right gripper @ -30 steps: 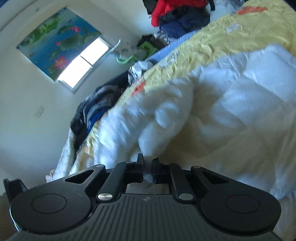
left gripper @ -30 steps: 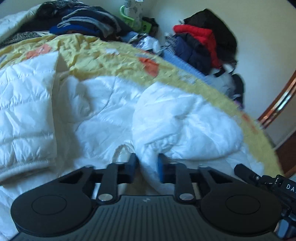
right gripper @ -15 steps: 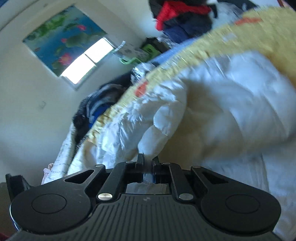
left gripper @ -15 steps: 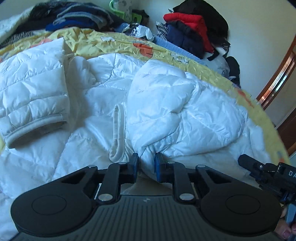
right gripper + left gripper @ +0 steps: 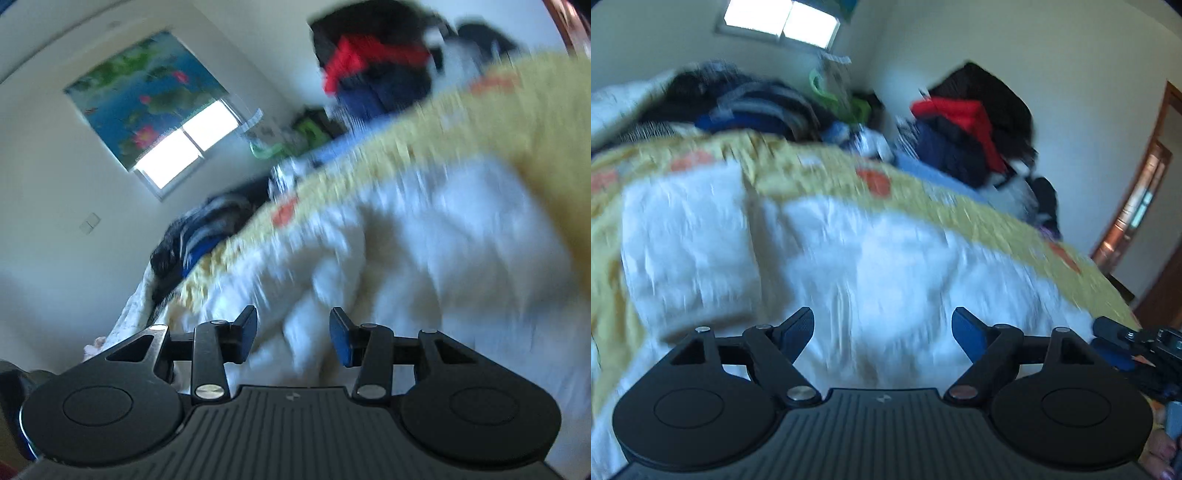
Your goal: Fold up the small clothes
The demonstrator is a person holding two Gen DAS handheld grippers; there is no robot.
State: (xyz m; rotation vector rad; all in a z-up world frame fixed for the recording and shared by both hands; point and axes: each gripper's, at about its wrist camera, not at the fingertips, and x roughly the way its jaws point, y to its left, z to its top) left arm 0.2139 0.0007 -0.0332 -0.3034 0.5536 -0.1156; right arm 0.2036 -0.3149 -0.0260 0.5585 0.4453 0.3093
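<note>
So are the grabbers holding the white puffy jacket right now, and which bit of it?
Nothing is held. The left gripper and the right gripper are both open, with the white jacket lying on the bed beyond them.

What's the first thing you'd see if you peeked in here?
A puffy white jacket spreads over the yellow bedspread, right ahead of both open grippers, left and right. Behind it, a red garment tops a dark clothes pile, and a lotus-flower blind hangs above the bright window.
</note>
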